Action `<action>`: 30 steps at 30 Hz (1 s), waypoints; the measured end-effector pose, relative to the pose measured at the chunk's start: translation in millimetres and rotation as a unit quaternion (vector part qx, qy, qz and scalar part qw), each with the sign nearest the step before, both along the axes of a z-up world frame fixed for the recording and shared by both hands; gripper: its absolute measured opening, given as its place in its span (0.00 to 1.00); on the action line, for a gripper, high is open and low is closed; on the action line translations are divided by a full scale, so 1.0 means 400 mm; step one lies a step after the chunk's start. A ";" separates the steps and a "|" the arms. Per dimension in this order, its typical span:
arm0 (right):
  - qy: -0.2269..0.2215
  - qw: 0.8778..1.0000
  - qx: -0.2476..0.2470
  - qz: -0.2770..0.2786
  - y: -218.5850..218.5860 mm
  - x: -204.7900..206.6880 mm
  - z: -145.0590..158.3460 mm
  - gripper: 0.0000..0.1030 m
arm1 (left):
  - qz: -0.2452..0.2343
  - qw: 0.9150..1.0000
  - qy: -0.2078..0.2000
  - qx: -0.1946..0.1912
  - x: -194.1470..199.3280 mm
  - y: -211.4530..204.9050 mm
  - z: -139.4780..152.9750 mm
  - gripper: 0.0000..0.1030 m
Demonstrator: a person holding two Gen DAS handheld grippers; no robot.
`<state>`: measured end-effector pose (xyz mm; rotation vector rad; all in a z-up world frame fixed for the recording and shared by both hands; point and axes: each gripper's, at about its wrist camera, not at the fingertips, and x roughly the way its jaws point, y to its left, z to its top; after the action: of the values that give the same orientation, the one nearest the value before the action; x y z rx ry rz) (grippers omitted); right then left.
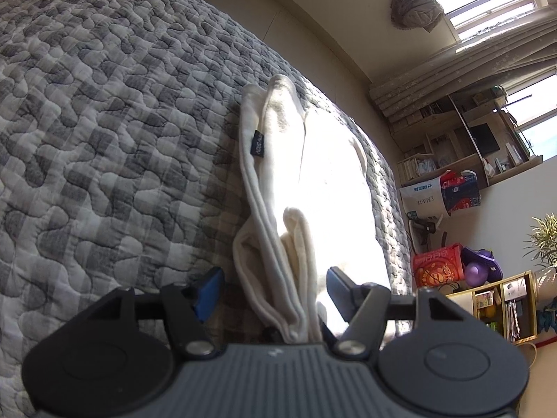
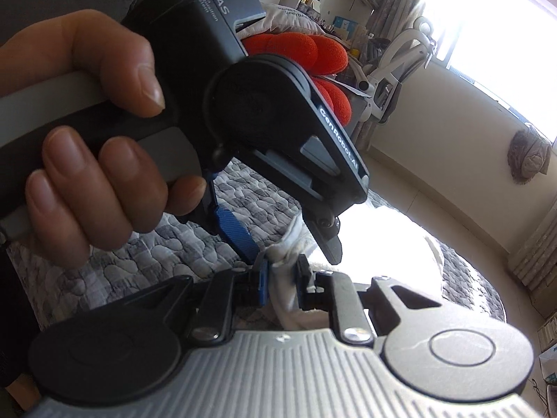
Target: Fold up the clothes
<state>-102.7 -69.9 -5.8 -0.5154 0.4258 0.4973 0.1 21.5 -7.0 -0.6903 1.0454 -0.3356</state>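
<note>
A white garment (image 1: 278,181) with a small dark label lies folded in a long strip on the grey checked quilt (image 1: 104,122). Its near end rises between the blue pads of my left gripper (image 1: 275,291). Those pads stand apart on either side of the cloth and do not press it. In the right wrist view, my right gripper (image 2: 282,280) is shut on a bunched edge of the white garment (image 2: 282,299). A person's hand (image 2: 97,160) holds the left gripper (image 2: 290,256) just above and beyond it, with the jaws spread over the same cloth.
The quilt (image 2: 243,195) covers a bed that ends at a cream wall (image 1: 313,35). Shelves (image 1: 452,146), bags, an orange box (image 1: 438,266) and a plant (image 1: 543,240) stand to the right. A red cushion (image 2: 299,48) and a white office chair (image 2: 393,66) sit beyond the bed.
</note>
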 end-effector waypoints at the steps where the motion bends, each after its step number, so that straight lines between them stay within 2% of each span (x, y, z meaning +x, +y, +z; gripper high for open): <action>1: 0.000 1.000 -0.001 0.001 0.002 0.000 -0.001 0.17 | -0.004 1.000 -0.001 0.005 0.002 -0.010 -0.001 0.61; 4: 0.002 1.000 -0.005 0.006 0.008 -0.001 -0.006 0.17 | -0.009 0.999 -0.010 0.032 0.006 -0.033 -0.001 0.43; 5: 0.006 1.000 -0.009 0.010 0.009 -0.001 -0.009 0.18 | -0.015 0.999 -0.013 0.038 0.009 -0.038 -0.001 0.34; 8: 0.023 0.999 -0.028 0.035 0.006 -0.009 -0.022 0.24 | -0.028 0.997 -0.025 0.060 0.010 -0.046 -0.004 0.28; 11: 0.043 0.996 -0.044 0.069 -0.017 -0.025 -0.017 0.41 | -0.033 0.996 -0.031 0.071 0.010 -0.051 0.000 0.25; 13: 0.066 0.995 -0.023 0.076 -0.055 -0.023 0.005 0.43 | -0.034 0.996 -0.032 0.074 0.011 -0.052 0.002 0.25; 15: 0.084 0.995 0.009 0.057 -0.108 -0.009 0.031 0.43 | -0.033 0.996 -0.033 0.077 0.014 -0.058 0.004 0.25; 17: 0.096 0.994 0.053 0.019 -0.175 0.017 0.059 0.46 | -0.033 0.996 -0.035 0.081 0.015 -0.061 0.006 0.25; 19: 0.114 0.986 0.112 -0.040 -0.249 0.053 0.080 0.48 | -0.032 0.995 -0.037 0.083 0.015 -0.064 0.007 0.25; 21: 0.139 0.968 0.181 -0.106 -0.325 0.094 0.094 0.54 | -0.031 0.995 -0.038 0.085 0.015 -0.068 0.007 0.25; 22: 0.163 0.954 0.212 -0.134 -0.356 0.112 0.086 0.54 | -0.031 0.995 -0.039 0.087 0.015 -0.070 0.008 0.25; 24: 0.215 0.919 0.272 -0.187 -0.415 0.149 0.064 0.54 | -0.032 0.995 -0.041 0.090 0.015 -0.072 0.009 0.25; 26: 0.255 0.888 0.323 -0.205 -0.441 0.164 0.043 0.55 | -0.033 0.994 -0.043 0.094 0.015 -0.074 0.010 0.25; 28: 0.296 0.850 0.381 -0.212 -0.457 0.157 0.037 0.55 | -0.034 0.994 -0.045 0.097 0.016 -0.076 0.010 0.25; 30: 0.318 0.827 0.412 -0.210 -0.459 0.149 0.032 0.57 | -0.034 0.993 -0.047 0.100 0.016 -0.079 0.010 0.25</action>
<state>-43.0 -253.4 7.0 0.6123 0.8764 0.3650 6.4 -10.1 -2.8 -0.4562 0.9988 -0.3147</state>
